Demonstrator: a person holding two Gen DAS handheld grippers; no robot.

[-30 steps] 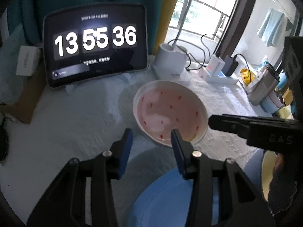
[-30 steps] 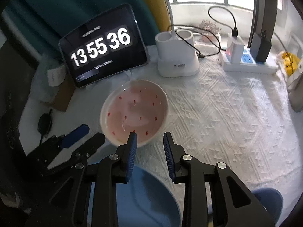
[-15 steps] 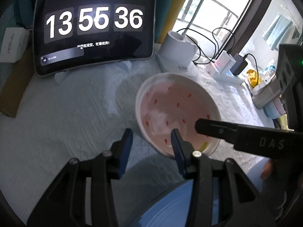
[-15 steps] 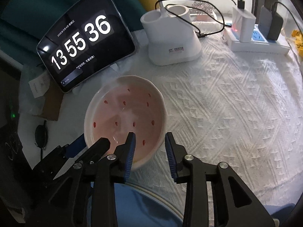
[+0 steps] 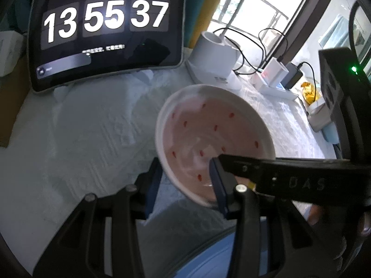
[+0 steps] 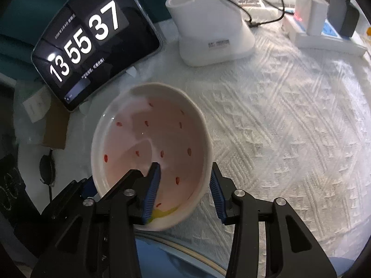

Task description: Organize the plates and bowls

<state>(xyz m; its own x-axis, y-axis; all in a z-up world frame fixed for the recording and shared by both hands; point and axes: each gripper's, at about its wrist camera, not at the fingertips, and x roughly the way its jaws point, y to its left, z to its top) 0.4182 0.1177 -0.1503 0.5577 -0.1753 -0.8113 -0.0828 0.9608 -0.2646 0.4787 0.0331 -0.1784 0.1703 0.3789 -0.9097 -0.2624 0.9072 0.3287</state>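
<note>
Straddling the pink bowl (image 6: 153,148) w/ red dots, both grippers stay spread, one finger inside & one outside the rim. Right gripper (image 6: 184,187) is at the near rim, left gripper (image 5: 185,180) beside it. Bowl sits mid-table, near the clock tablet (image 6: 92,46) at the back edge; a blue plate (image 6: 176,259) is at the front edge.

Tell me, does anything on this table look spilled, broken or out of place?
Nothing looks spilled or broken. The pink bowl with red flecks sits upright on the white cloth, with both grippers' open fingers straddling its near rim. The only slight oddity is a yellow patch inside the bowl's near edge; what it is cannot be told.
</note>
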